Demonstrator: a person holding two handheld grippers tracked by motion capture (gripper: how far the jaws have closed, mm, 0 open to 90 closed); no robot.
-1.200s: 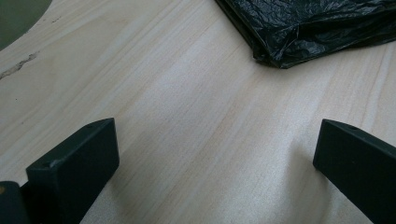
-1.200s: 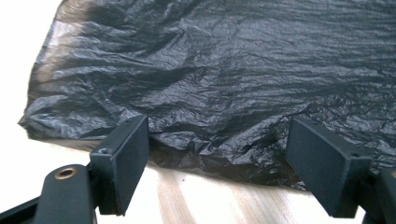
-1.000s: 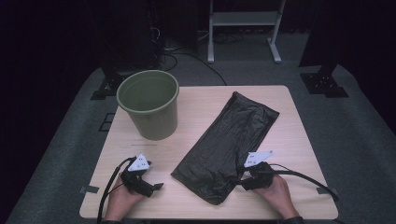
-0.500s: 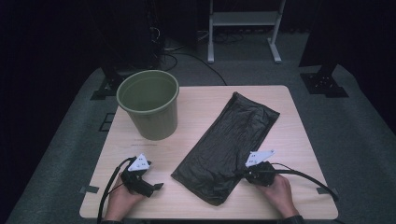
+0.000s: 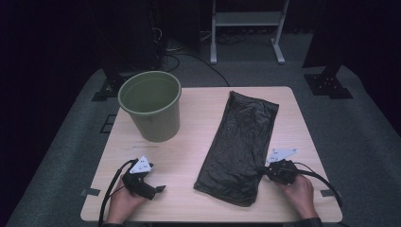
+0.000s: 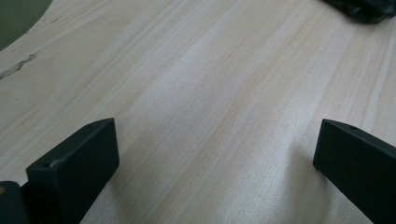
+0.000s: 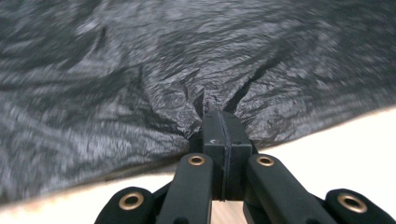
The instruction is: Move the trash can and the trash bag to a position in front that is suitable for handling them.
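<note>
Right hand-held gripper (image 7: 219,109) had its jaws clamped together on the edge of the black plastic bag (image 5: 243,144) – film puckered into creases right at the tips in the right gripper view. That view was motion-blurred, so the far side of the bag was hard to read there, and the bag ran off the frame top and both sides. In the high view the jaw tips of the right hand-held gripper (image 5: 261,171) were lost against the dark plastic; only the body, the grey plate and the cable were clear.

Bag lay flat on the right half of the tabletop (image 5: 198,142), long axis running from near the front edge toward the far edge, leaning slightly toward the far right corner. Near end was wider and rumpled, far end narrower. Grip point sat on the bag's right long edge, close to the near end.

Left hand-held gripper (image 5: 158,189) rested near the front left corner, jaws spread wide with bare wood between them. In the left gripper view both jaws were cut off by the bottom edge, a corner of the bag peeked in top right, and a dull green patch top left was too cropped to identify.

Green bucket (image 5: 150,105) stood upright toward the far left – well apart from the bag.
</note>
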